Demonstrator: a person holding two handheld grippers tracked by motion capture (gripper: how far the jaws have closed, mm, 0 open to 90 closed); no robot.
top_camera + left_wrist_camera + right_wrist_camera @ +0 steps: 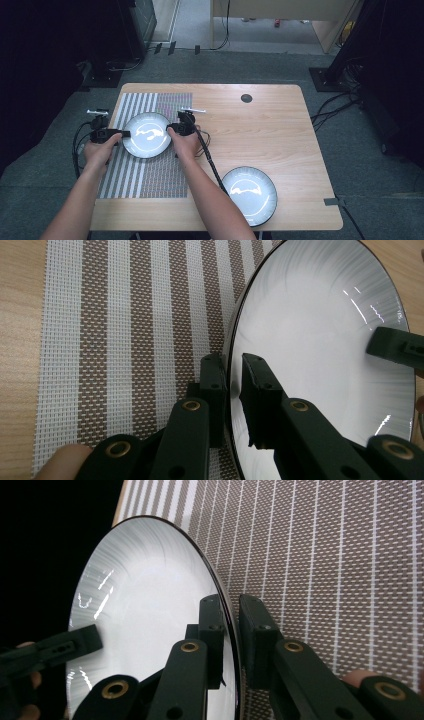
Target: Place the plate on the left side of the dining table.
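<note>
No brand, label or legible writing is seen on any item. A white plate with a dark rim is held at opposite edges by both grippers over a striped woven placemat. The left gripper is clamped on the plate's left rim; in the left gripper view one jaw lies under the rim and the other on the plate's inner face. The right gripper is likewise closed on the right rim, with the rim pinched between its jaws in the right gripper view, where the plate is seen tilted against the placemat. A second white plate rests near the table's front right corner, well apart from the first; the right gripper's cable runs toward it. The wooden table bears a small dark round fitting near its far edge. Grey carpet surrounds the table, with cables at the right.
</note>
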